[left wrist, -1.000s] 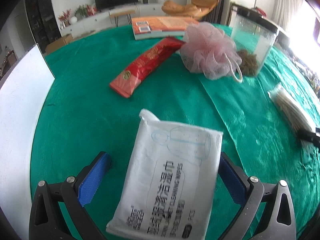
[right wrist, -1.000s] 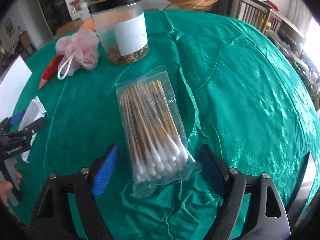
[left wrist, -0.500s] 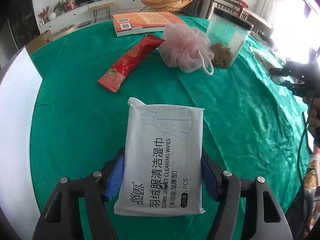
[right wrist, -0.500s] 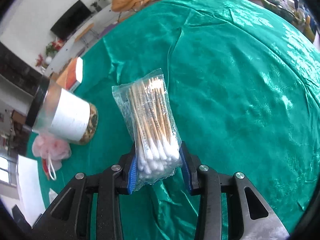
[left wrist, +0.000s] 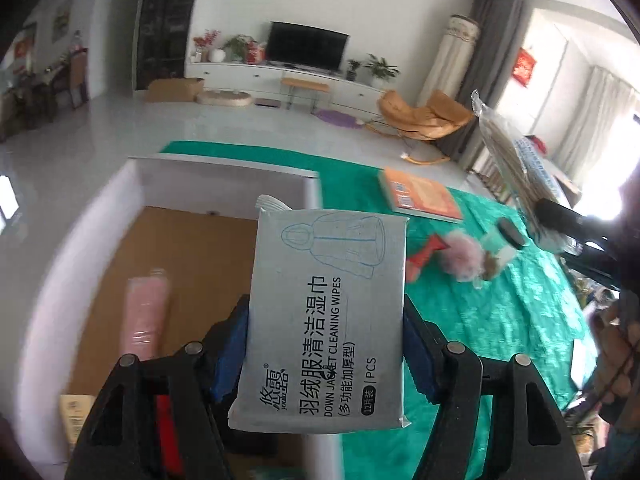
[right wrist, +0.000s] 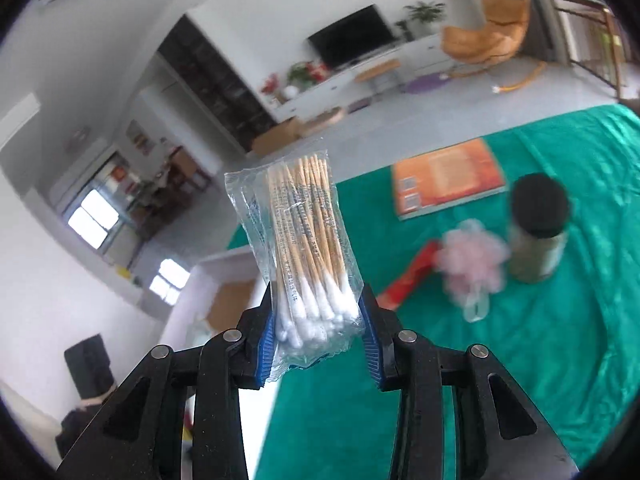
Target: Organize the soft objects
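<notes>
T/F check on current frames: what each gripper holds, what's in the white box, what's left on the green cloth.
1. The left gripper is shut on the wipes pack. True.
2. The right gripper is open and holds nothing. False: it clamps the cotton swab bag.
3. The white box already holds a pink roll. True.
4. The pink bath pouf lies inside the box. False: it lies on the green cloth beside the jar.

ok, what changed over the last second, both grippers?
Left gripper closed on the wipes pack, lifted it off the green table and carried it over the white box. Right gripper clamped the cotton swab bag and raised it. Book, jar, pink pouf and red packet stayed put.
</notes>
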Available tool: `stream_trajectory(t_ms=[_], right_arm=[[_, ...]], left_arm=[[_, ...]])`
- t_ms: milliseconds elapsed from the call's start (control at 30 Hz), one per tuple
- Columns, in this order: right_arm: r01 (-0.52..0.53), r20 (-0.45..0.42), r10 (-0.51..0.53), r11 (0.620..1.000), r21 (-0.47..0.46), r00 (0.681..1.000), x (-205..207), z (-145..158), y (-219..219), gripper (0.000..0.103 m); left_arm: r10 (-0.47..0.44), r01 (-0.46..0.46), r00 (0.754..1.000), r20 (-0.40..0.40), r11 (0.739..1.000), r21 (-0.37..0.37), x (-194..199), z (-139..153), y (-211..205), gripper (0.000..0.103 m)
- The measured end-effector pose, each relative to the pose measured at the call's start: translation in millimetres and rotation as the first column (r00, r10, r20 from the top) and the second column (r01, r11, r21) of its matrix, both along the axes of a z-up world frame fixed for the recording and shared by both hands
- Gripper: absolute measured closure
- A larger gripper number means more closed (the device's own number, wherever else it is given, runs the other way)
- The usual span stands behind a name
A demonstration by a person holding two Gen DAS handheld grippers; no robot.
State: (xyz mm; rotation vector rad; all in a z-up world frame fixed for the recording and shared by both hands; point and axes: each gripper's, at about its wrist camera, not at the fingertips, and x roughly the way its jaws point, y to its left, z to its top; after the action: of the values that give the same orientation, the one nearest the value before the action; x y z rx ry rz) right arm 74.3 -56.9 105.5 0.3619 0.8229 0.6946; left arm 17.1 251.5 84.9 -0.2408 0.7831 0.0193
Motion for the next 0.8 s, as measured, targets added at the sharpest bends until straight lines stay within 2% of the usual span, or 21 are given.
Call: stream_trajectory(t_ms=[67, 100, 167, 200, 267, 300, 367, 433, 500, 567, 600, 667, 733, 800], right_arm=[[-0.119, -0.014, 0.119, 0.993, 0.017, 0.993, -20, -6, 61, 0.062], [-0.179, -0.029, 0.18, 0.983, 0.031, 0.983, -29, -12, 88, 0.056], [-0.291, -0.068, 0.295, 0.955, 0.061, 0.953, -43, -28, 127, 0.034], [-0.312, -0.073, 0.316, 0.948, 0.059, 0.946, -48, -34, 137, 0.029], [-0.298, -0.038, 0.298, 0.955, 0.012, 0.954, -52, -45, 133, 0.029], [-0.271, -0.008, 0.271, 0.962, -0.03, 0.962, -50, -51, 124, 0.029], [-0.169, 0.045, 0.176, 0.976, -0.136, 0.983, -50, -65, 101, 0.029], [-0.025, 0.112, 0.057, 0.962, -0.273, 0.992, -39, -88, 63, 0.025], [0.132, 0.161, -0.069, 0.898, -0.419, 0.984, -32, -121, 22, 0.025], [0.244, 0.143, -0.198, 0.826, -0.508, 0.97, -25, -155, -25, 0.025], [0.283, 0.123, -0.257, 0.806, -0.521, 0.959, -24, -167, -48, 0.025], [0.355, 0.108, -0.353, 0.777, -0.52, 0.929, -23, -183, -89, 0.025], [0.408, 0.118, -0.412, 0.744, -0.53, 0.904, -27, -191, -115, 0.025], [0.437, 0.138, -0.436, 0.718, -0.542, 0.889, -36, -198, -129, 0.025]], left_arm=[[0.102, -0.097, 0.994, -0.048, 0.991, 0.093, -18, -8, 33, 0.016], [0.157, -0.147, 0.985, -0.066, 0.979, 0.14, -26, -14, 48, 0.001], [0.246, -0.226, 0.966, -0.082, 0.953, 0.2, -41, -27, 69, 0.0], [0.274, -0.25, 0.957, -0.092, 0.945, 0.212, -45, -32, 76, 0.0], [0.299, -0.279, 0.951, -0.077, 0.939, 0.203, -52, -38, 79, 0.0], [0.291, -0.276, 0.955, -0.063, 0.944, 0.179, -53, -39, 76, 0.0], [0.249, -0.243, 0.968, -0.034, 0.963, 0.12, -49, -38, 61, 0.0], [0.174, -0.173, 0.985, -0.008, 0.982, 0.073, -42, -33, 37, 0.0], [0.074, -0.075, 0.997, 0.021, 0.996, 0.042, -35, -22, -1, 0.0], [-0.034, 0.032, 0.998, 0.049, 0.999, 0.029, -27, -18, -45, 0.0], [-0.084, 0.083, 0.995, 0.054, 0.996, 0.027, -23, -19, -70, 0.0], [-0.181, 0.18, 0.984, 0.008, 0.984, 0.012, -11, -38, -118, 0.0], [-0.281, 0.281, 0.958, -0.047, 0.96, -0.016, 3, -67, -164, 0.0], [-0.307, 0.307, 0.947, -0.096, 0.952, -0.02, 18, -95, -197, 0.0]])
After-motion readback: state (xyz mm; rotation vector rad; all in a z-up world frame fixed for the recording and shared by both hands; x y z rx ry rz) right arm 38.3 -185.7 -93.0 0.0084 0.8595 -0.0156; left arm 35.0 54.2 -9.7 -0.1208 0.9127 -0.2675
